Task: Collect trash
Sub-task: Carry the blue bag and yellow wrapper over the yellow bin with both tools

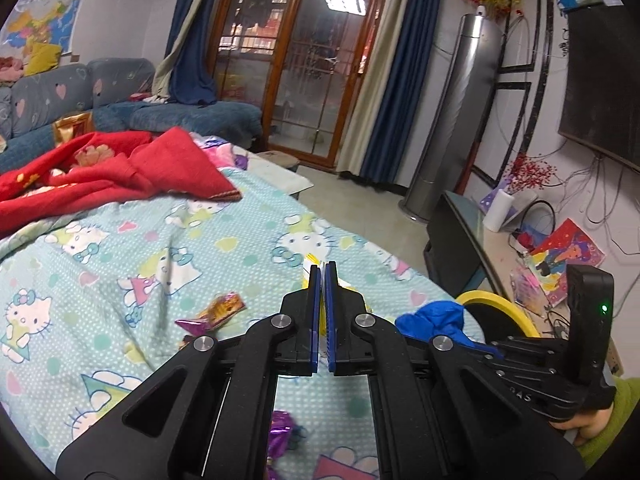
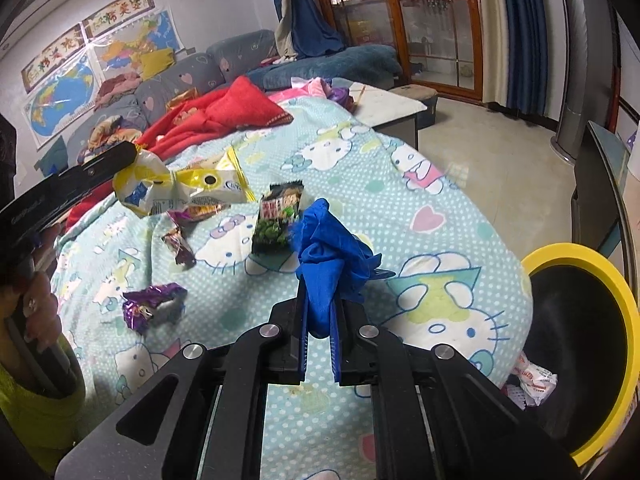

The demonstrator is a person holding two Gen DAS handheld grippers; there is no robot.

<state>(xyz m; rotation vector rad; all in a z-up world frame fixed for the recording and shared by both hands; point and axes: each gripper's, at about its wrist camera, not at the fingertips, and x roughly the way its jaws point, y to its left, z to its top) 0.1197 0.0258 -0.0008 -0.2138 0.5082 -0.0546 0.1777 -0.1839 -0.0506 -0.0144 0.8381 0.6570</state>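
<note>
Trash sits in both grippers above the bed (image 2: 460, 216), the left gripper (image 2: 132, 158) clamped on a yellow-and-white wrapper (image 2: 176, 190) and the right gripper (image 2: 320, 312) on a crumpled blue glove (image 2: 328, 256), presumably bound for the yellow-rimmed bin (image 2: 592, 276) alongside.

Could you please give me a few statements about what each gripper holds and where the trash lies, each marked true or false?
1. The right gripper is shut on a blue glove. True.
2. The left gripper holds a purple candy wrapper. False: it grips a yellow-and-white snack bag.
3. The yellow-rimmed bin stands on the bedsheet. False: it stands beside the bed.
4. A dark green snack packet lies on the bedsheet. True.
</note>
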